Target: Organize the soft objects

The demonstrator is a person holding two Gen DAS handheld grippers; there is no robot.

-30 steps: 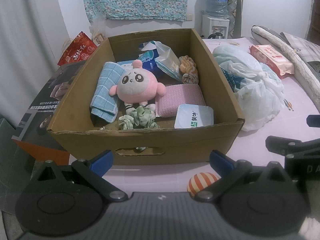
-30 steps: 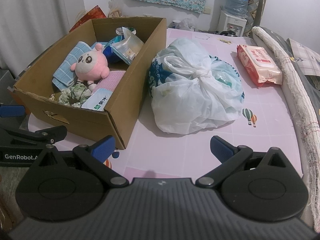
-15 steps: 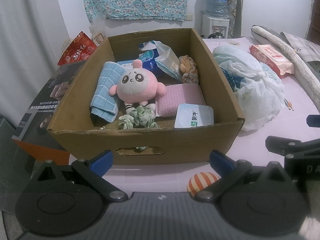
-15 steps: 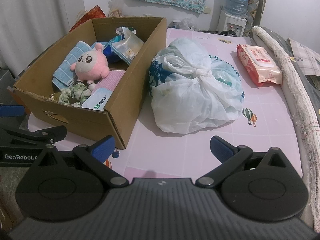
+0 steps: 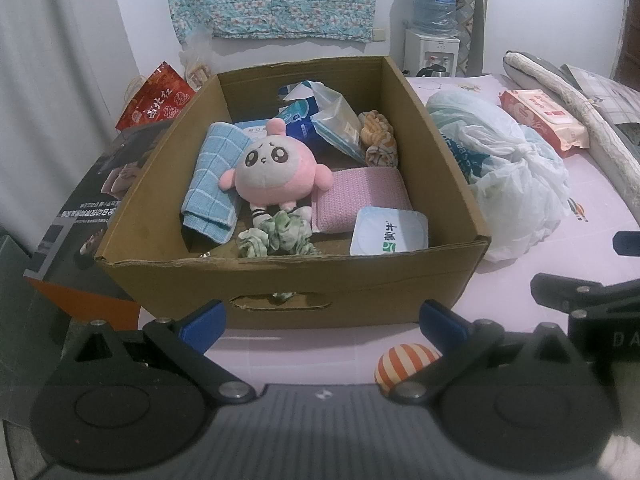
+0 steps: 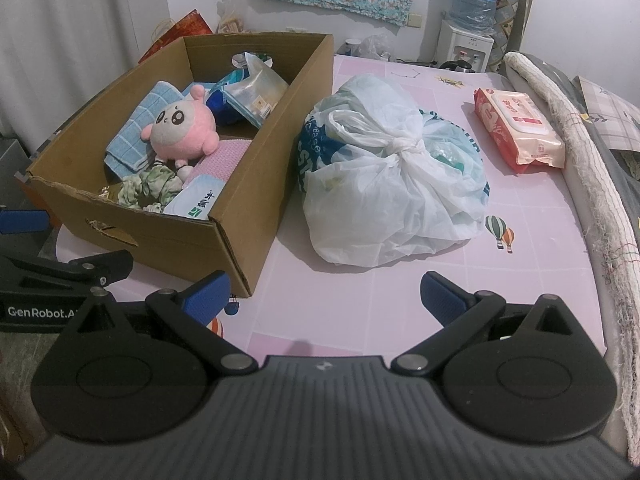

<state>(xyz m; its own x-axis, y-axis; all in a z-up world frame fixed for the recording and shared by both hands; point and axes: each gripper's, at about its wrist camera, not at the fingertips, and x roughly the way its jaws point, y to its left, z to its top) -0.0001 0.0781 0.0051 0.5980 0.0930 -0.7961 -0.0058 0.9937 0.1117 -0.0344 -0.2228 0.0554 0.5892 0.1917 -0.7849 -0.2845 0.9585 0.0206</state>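
A cardboard box (image 5: 280,276) (image 6: 172,236) stands on the pink surface. Inside lie a pink plush toy (image 5: 272,172) (image 6: 182,130), a blue towel (image 5: 214,180), a pink cloth (image 5: 360,194), a green scrunchie (image 5: 276,236), an orange scrunchie (image 5: 378,138), a white pack (image 5: 388,230) and tissue packs (image 5: 334,124). My left gripper (image 5: 320,322) stands open just in front of the box, holding nothing. An orange-striped ball (image 5: 404,366) lies by its right finger. My right gripper (image 6: 324,294) is open too, before a tied white plastic bag (image 6: 396,176).
A wet-wipes pack (image 6: 518,130) lies at the far right beside a rolled quilt (image 6: 576,152). A red bag (image 5: 154,100) and a printed carton (image 5: 92,208) sit left of the box. A water dispenser (image 5: 434,32) stands at the back wall.
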